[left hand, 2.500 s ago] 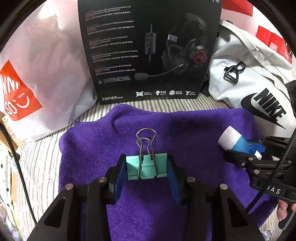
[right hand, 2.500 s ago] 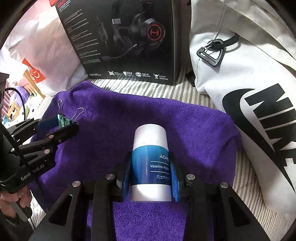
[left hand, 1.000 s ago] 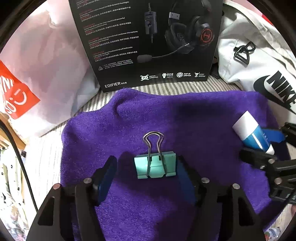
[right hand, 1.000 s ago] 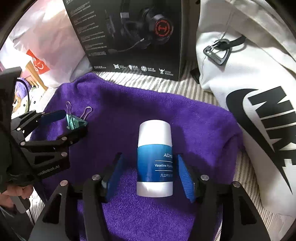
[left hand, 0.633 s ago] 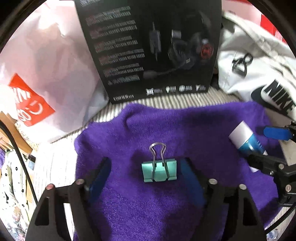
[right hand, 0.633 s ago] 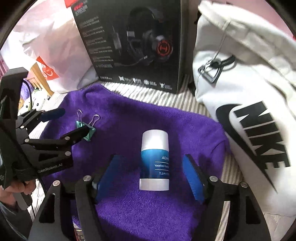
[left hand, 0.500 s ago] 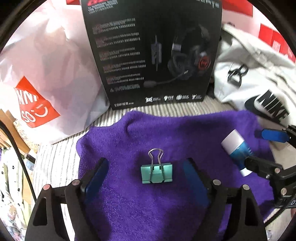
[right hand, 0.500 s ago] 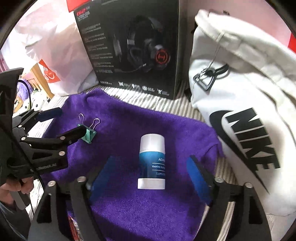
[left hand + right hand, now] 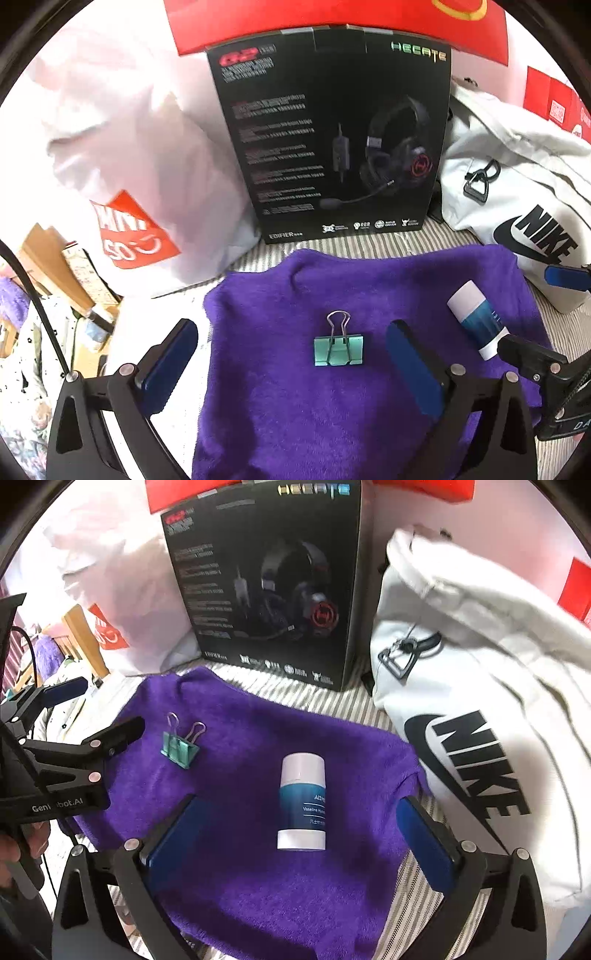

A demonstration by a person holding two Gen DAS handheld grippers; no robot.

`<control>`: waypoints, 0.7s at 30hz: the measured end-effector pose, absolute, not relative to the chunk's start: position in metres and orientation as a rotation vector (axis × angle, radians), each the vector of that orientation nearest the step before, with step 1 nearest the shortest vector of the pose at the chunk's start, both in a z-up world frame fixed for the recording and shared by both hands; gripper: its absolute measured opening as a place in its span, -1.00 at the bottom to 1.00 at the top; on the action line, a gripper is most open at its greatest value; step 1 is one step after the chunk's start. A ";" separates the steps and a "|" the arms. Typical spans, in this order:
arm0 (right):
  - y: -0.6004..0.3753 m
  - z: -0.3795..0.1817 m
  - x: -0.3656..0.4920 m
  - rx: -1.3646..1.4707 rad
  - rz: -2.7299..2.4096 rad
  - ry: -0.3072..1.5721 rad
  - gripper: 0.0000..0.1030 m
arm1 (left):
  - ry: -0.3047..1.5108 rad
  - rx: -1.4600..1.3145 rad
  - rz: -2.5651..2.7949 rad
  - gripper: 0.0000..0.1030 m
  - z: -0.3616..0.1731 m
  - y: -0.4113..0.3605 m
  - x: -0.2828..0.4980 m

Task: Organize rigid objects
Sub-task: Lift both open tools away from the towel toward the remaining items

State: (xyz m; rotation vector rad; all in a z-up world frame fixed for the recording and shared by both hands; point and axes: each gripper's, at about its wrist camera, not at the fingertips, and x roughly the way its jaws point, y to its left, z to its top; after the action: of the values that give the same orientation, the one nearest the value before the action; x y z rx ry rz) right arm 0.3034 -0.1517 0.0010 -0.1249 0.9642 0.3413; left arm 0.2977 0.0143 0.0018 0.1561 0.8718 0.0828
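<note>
One binder clip [image 9: 338,350], one tube [image 9: 303,802]

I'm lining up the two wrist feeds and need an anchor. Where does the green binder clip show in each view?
Left wrist: the green binder clip lies at lower centre on the purple towel, between the open left gripper fingers, touching neither.
Right wrist: the clip lies at centre-left, near the towel's left edge.
Shared landmark: the black headset box stands upright behind the towel in both views.
</note>
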 end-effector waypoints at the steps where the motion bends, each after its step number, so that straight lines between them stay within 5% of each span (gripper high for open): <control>1: -0.153 0.004 0.301 -0.126 0.335 0.959 0.99 | 0.872 0.150 0.078 1.00 0.006 0.014 0.295; 11: -0.174 0.034 0.246 -0.119 0.288 0.922 1.00 | 0.844 0.089 0.021 1.00 0.031 0.016 0.242; 21: -0.215 -0.015 0.147 0.027 0.216 1.000 1.00 | 0.846 0.036 -0.024 1.00 0.016 0.033 0.159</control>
State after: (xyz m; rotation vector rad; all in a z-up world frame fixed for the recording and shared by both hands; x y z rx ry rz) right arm 0.1470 -0.2150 -0.0149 0.0273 0.9996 0.2156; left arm 0.1587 0.0334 0.0157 0.0362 0.8461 -0.0244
